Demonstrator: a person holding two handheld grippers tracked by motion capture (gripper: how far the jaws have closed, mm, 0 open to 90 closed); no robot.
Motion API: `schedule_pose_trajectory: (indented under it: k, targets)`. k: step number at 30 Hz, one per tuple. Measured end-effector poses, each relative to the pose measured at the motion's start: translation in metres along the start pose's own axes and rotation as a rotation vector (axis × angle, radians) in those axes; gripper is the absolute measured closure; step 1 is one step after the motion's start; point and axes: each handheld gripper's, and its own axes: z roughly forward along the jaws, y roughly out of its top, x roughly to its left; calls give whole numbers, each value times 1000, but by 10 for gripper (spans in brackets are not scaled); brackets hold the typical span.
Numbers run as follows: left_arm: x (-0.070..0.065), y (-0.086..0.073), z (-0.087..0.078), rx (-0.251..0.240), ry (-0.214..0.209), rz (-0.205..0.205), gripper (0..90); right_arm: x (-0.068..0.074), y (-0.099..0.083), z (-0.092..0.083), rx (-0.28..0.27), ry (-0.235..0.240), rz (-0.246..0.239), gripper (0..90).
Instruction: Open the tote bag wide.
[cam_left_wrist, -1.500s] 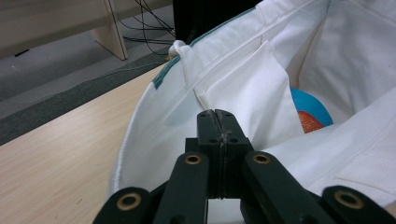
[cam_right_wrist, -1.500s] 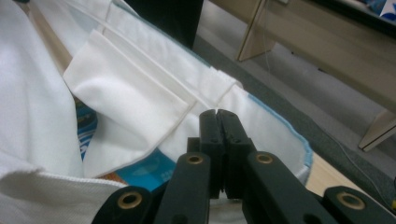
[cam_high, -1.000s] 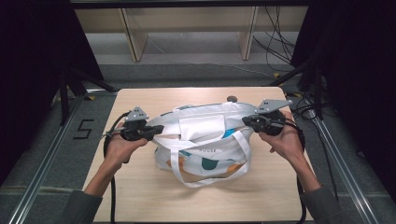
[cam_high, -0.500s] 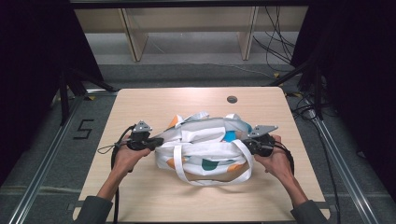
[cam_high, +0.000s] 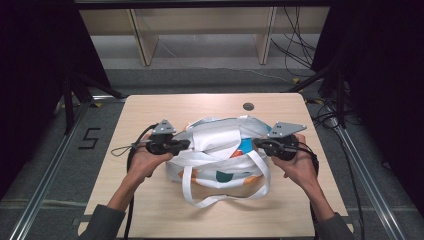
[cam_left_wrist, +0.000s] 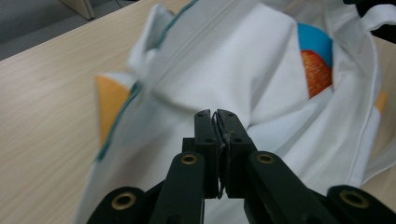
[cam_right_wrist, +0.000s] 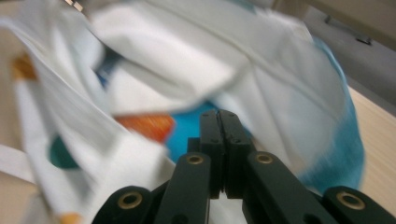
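Observation:
A white tote bag (cam_high: 220, 150) with teal, orange and blue patches lies slumped on the wooden table (cam_high: 150, 110). Its long handles (cam_high: 220, 200) loop toward the near edge. My left gripper (cam_high: 186, 145) is at the bag's left rim. In the left gripper view its jaws (cam_left_wrist: 215, 114) stand together with a thin sliver of fabric pinched between them, and the bag (cam_left_wrist: 224, 70) lies beyond. My right gripper (cam_high: 256, 142) is at the bag's right rim, its jaws (cam_right_wrist: 219, 114) shut against the bag's cloth (cam_right_wrist: 177, 60). Something orange and blue (cam_left_wrist: 317, 70) shows inside the bag's mouth.
A round cable hole (cam_high: 248, 106) sits in the table near its far edge. Cables trail from both grippers off the table's sides. Metal rails run along the floor on both sides, and wooden shelving stands beyond the table.
Both hands have come down and toward the near side with the bag, which was stretched and raised and now sags on the table. The grippers stand slightly closer together.

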Motion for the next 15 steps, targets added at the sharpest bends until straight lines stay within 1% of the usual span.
schedule_pose_trajectory:
  k: [1,2,3,4,6,7,8,9,10,11,12,13,14,15]
  targets:
    - [-5,6,15,15,-35,-20,866,8,8,7,2,35,-6,900]
    - [-5,6,15,15,-35,-20,866,8,8,7,2,35,-6,900]
    - [-6,8,22,19,-48,-27,866,11,9,13,18,43,-27,900]
    - [-6,9,28,18,-63,-46,866,15,10,19,38,59,-26,900]
    - [-3,10,39,41,-74,-80,871,18,7,30,63,76,-34,900]
    - [0,10,42,47,-63,-93,881,23,2,36,104,97,-42,900]
    - [3,11,46,50,-53,-97,881,23,2,36,104,97,-42,900]
    - [7,13,48,59,-39,-99,890,29,-5,39,150,123,-54,900]
    - [15,17,52,77,-10,-92,891,32,-9,40,163,128,-71,900]
    - [15,17,52,77,-10,-92,891,32,-9,40,163,128,-71,900]
    - [18,19,55,76,4,-101,891,36,-14,40,175,132,-68,900]
    - [20,21,57,79,12,-102,892,37,-17,39,188,145,-70,900]
    - [22,23,60,89,19,-96,893,38,-21,38,187,154,-62,900]
    - [27,25,67,118,52,-98,894,41,-28,35,204,181,-60,900]
